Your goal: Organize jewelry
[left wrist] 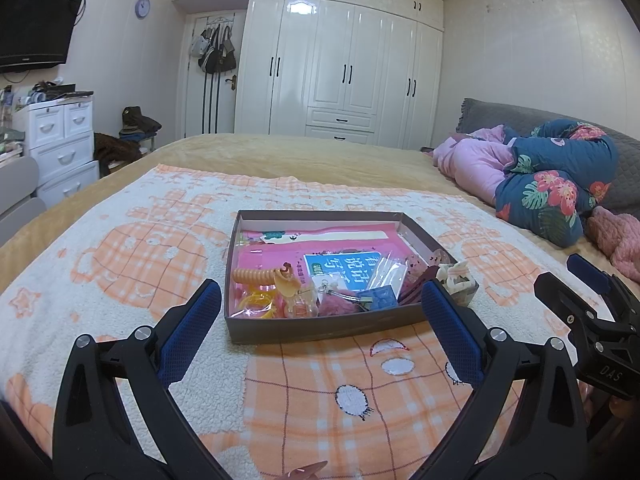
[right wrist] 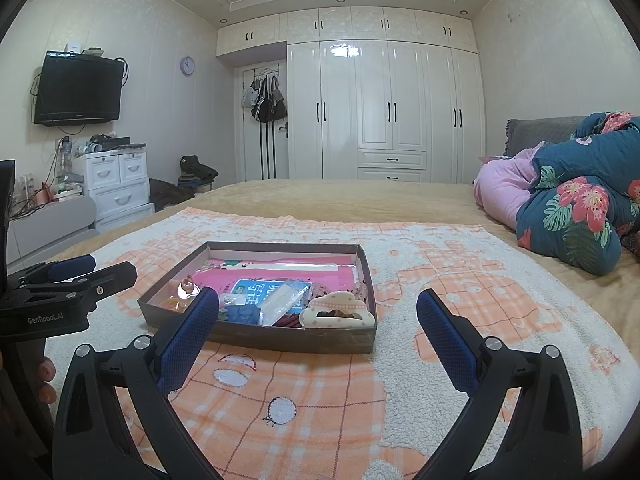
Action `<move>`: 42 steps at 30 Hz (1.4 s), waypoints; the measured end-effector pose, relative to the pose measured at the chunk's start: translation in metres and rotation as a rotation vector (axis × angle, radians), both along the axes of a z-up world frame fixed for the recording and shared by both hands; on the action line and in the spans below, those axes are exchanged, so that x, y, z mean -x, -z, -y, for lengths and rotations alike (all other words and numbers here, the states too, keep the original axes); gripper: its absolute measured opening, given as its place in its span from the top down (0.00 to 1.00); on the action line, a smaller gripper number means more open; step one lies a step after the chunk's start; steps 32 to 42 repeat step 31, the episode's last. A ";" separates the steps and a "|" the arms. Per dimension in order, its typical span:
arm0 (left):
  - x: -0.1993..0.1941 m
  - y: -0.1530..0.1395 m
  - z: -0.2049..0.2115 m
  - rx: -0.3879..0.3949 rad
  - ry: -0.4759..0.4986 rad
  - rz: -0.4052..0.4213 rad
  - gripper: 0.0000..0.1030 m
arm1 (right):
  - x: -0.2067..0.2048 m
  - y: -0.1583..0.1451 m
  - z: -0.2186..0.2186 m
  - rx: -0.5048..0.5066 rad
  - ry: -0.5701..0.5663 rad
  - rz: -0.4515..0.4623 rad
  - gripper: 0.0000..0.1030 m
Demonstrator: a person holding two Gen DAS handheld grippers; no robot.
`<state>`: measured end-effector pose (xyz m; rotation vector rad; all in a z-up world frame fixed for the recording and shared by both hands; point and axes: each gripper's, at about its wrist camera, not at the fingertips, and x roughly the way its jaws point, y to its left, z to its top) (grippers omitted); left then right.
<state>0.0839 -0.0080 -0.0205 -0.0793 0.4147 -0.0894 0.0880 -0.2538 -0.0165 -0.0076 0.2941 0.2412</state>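
Observation:
A shallow dark box (left wrist: 320,328) sits on an orange-and-white blanket on the bed. It holds a pink booklet, an orange coil hair tie (left wrist: 252,276), yellow bands, a pink fluffy keychain (left wrist: 340,304), clear bags and a cream cloud-shaped hair claw (right wrist: 338,312). My left gripper (left wrist: 320,300) is open and empty, just short of the box's near wall. My right gripper (right wrist: 318,306) is open and empty, in front of the box (right wrist: 296,338). A pink clip tip (left wrist: 308,470) shows at the bottom edge of the left wrist view.
The blanket (left wrist: 320,392) covers the near bed. Folded pink and floral quilts (left wrist: 552,188) lie at the right. White wardrobe (right wrist: 384,112), drawer unit (right wrist: 116,188) and wall TV (right wrist: 78,90) stand beyond the bed.

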 end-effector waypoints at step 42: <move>-0.066 0.010 -0.086 0.038 -0.211 -0.140 0.11 | -0.081 0.003 0.074 -0.031 0.320 -0.174 0.06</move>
